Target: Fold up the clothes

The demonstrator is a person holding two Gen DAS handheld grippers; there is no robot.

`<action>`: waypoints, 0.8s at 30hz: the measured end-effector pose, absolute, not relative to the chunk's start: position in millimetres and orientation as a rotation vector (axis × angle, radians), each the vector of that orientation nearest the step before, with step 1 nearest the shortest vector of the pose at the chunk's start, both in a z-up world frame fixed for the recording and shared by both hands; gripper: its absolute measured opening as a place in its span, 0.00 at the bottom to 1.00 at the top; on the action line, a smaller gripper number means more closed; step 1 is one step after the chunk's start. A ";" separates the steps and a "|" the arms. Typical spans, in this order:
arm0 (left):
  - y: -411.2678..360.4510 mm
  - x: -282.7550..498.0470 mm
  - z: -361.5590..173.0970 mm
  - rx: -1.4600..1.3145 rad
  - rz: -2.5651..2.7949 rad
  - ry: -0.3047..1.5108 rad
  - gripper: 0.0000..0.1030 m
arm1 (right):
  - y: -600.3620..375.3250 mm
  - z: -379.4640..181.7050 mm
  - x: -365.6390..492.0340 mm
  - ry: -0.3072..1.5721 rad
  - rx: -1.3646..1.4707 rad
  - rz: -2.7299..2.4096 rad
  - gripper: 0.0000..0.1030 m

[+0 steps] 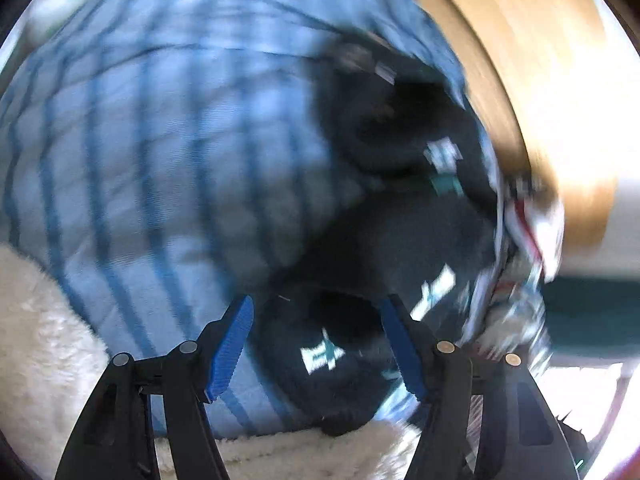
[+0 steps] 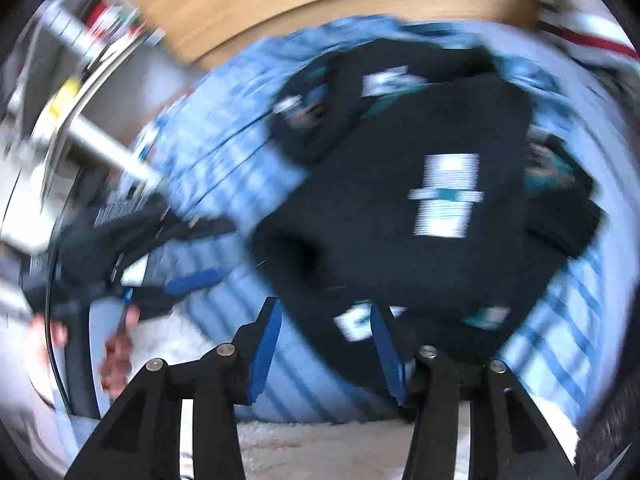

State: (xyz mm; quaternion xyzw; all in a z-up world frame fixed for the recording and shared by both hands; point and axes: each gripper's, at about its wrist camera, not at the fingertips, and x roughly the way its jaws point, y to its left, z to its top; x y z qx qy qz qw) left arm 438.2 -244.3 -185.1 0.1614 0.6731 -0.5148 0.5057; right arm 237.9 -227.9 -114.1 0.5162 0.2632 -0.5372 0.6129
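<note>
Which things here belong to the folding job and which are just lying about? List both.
Part of the job:
- dark garment with white lettering
- left gripper, open
- right gripper, open

Lying about:
- blue checked sheet
- white fluffy rug
- wooden board

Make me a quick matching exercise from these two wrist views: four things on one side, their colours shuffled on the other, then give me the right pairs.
Things:
1. Garment
2. Bedsheet
3. Rug
4. Pads

Colours:
A. White and fluffy
B. Solid blue
C. Black with white and teal print
D. Light blue with darker blue lines

Pairs: 1-C, 2-D, 3-A, 4-B
</note>
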 end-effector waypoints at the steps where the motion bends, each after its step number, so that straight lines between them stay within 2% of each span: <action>1: -248.6 427.0 -184.0 0.452 -1.266 1.591 0.70 | -224.5 -111.1 226.7 0.600 1.208 -1.293 0.55; 3: -255.0 383.5 -180.0 0.660 -1.333 1.448 0.75 | -217.7 -105.1 204.5 0.586 1.243 -1.402 0.60; 11: -269.4 264.7 -221.2 1.209 -1.379 0.997 0.75 | -183.3 -94.2 170.4 0.530 1.246 -1.599 0.71; 13: -275.0 261.0 -232.5 1.226 -1.375 0.992 0.74 | -177.9 -99.7 164.8 0.511 1.284 -1.630 0.71; 14: -277.1 267.7 -235.8 1.185 -1.371 1.040 0.69 | -175.6 -103.9 161.3 0.517 1.311 -1.636 0.71; 16: -280.1 287.3 -239.6 1.062 -1.351 1.148 0.21 | -171.1 -112.3 154.2 0.531 1.366 -1.648 0.71; 19: -278.6 339.0 -236.8 0.806 -1.281 1.327 0.17 | -166.2 -123.7 146.7 0.573 1.407 -1.652 0.71; 24: -265.4 415.7 -199.0 0.574 -1.152 1.264 0.16 | -164.1 -117.3 150.2 0.555 1.406 -1.637 0.71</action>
